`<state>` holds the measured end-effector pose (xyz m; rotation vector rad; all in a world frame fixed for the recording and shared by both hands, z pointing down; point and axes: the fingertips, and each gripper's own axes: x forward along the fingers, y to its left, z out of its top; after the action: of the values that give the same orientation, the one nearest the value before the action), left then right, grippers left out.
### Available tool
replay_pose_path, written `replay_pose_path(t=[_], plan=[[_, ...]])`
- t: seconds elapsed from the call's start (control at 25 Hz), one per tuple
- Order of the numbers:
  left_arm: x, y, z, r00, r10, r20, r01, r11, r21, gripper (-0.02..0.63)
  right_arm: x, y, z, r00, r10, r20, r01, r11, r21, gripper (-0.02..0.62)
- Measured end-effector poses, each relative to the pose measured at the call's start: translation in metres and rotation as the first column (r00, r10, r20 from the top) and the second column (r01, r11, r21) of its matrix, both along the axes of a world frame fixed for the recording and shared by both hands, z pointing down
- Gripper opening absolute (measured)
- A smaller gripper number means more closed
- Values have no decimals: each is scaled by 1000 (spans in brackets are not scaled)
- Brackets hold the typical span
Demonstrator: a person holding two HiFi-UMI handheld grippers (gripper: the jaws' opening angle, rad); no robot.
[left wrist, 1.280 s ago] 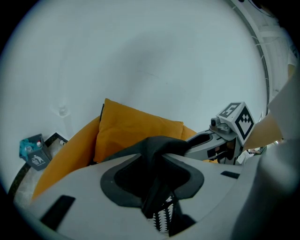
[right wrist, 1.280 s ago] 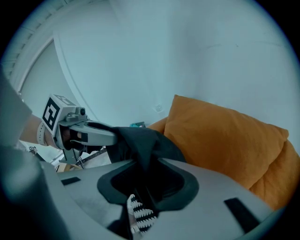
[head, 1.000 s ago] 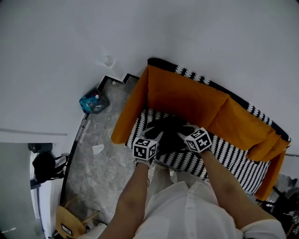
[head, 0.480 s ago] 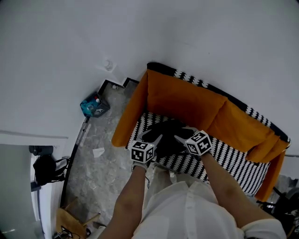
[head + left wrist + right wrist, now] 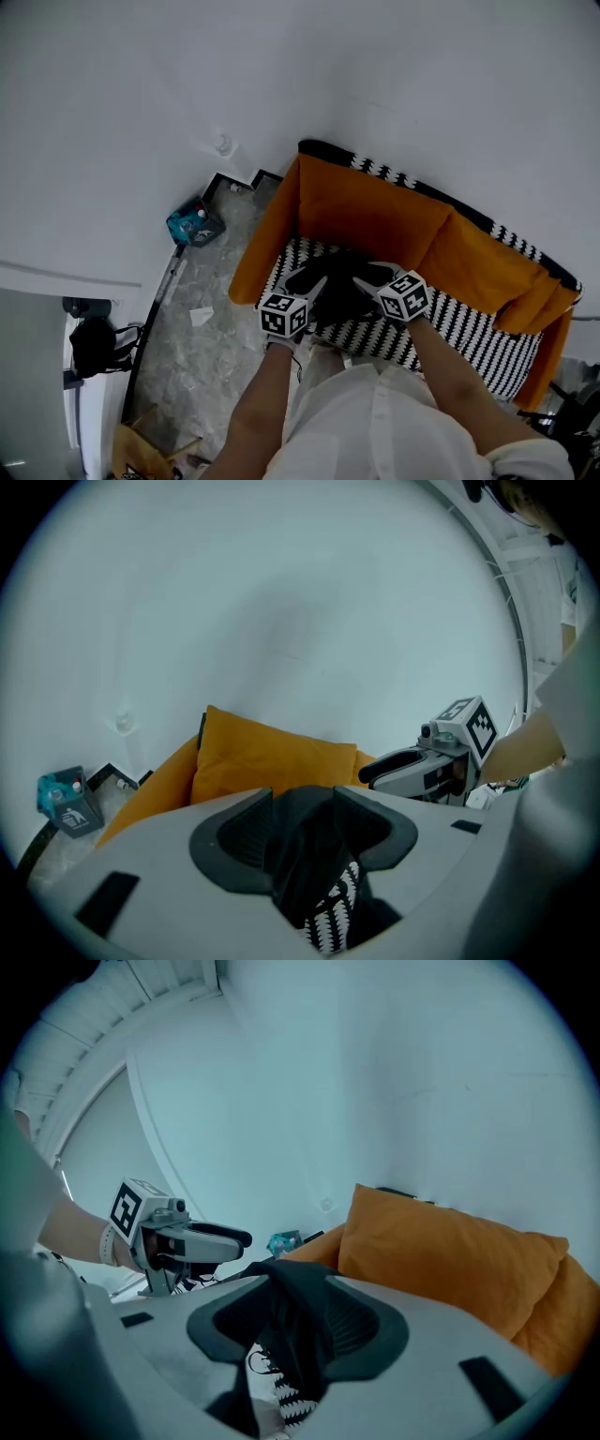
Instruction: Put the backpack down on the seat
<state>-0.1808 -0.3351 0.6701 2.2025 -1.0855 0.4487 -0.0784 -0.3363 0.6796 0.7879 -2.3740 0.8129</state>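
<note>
Since the backpack (image 5: pixel 336 281) already rests on the seat (image 5: pixel 469 323), at its left end below the orange cushions (image 5: pixel 375 211), we've just been opening both claws. Left claw (image 5: pixel 317 284) and right claw (image 5: pixel 364 278) are released and wide, with black fabric loose between the jaws and no pad pressing on it. The backpack is black, soft and slumped low on the zigzag cover.

Backpack (image 5: pixel 336 274) partly hidden; teal box (image 5: pixel 195 223) txt unreadable.
</note>
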Motion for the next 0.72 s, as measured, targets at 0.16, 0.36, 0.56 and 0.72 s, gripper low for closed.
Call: replay_pose_path(t=[0.16, 0.36, 0.56, 0.72], plan=[[-1, -3, -19, 999, -14, -31, 15, 999, 37, 216, 4, -5, -17, 999, 32, 34, -33, 999, 24, 187], [-1, -1, -47, 997, -12, -81, 19, 996, 86, 215, 13, -6, -44, 993, 81, 91, -87, 994, 62, 175], [-2, 0, -78, 993, -12, -118, 30, 987, 155, 201, 23, -5, -71, 984, 107, 143, -122, 987, 105, 149], [-5, 1, -100, 991, -15, -129, 42, 976, 212, 178, 33, -7, -95, 976, 121, 179, -149, 978, 148, 121]])
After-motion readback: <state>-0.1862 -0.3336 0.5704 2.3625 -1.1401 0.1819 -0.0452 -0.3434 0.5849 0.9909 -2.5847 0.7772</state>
